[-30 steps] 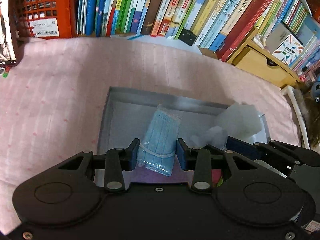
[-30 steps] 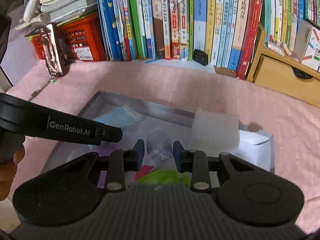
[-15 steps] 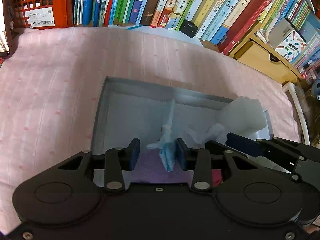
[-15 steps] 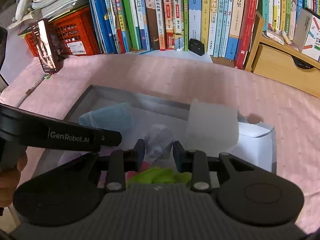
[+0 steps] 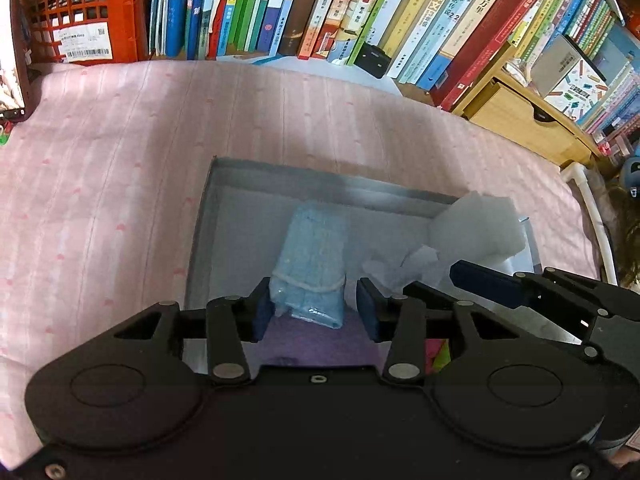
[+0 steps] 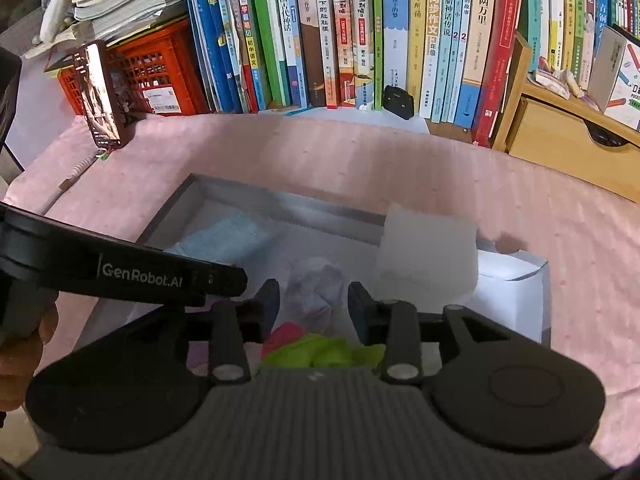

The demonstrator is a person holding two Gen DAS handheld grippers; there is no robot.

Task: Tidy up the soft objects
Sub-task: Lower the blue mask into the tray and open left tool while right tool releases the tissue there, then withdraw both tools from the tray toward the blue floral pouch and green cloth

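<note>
left gripper (image 5: 314, 310) jaws are seen opening over the grey box (image 5: 200, 248), clear of its left wall; the blue mask bundle (image 5: 310, 268) lies loose between them. right gripper (image 6: 313, 306) jaws are opening around the white crumpled wad (image 6: 316, 286), mid-box.

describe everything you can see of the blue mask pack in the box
The blue mask pack is a flat stack of pale blue pleated face masks, apparently in clear wrap, with a white cord looped across its near end. It lies flat on the floor of the grey box, left of the crumpled white paper. Its near end sits between the fingers of the left hand-held gripper, whose jaws are opening; the pads look clear of it. The right wrist view shows it lying flat too.
</note>
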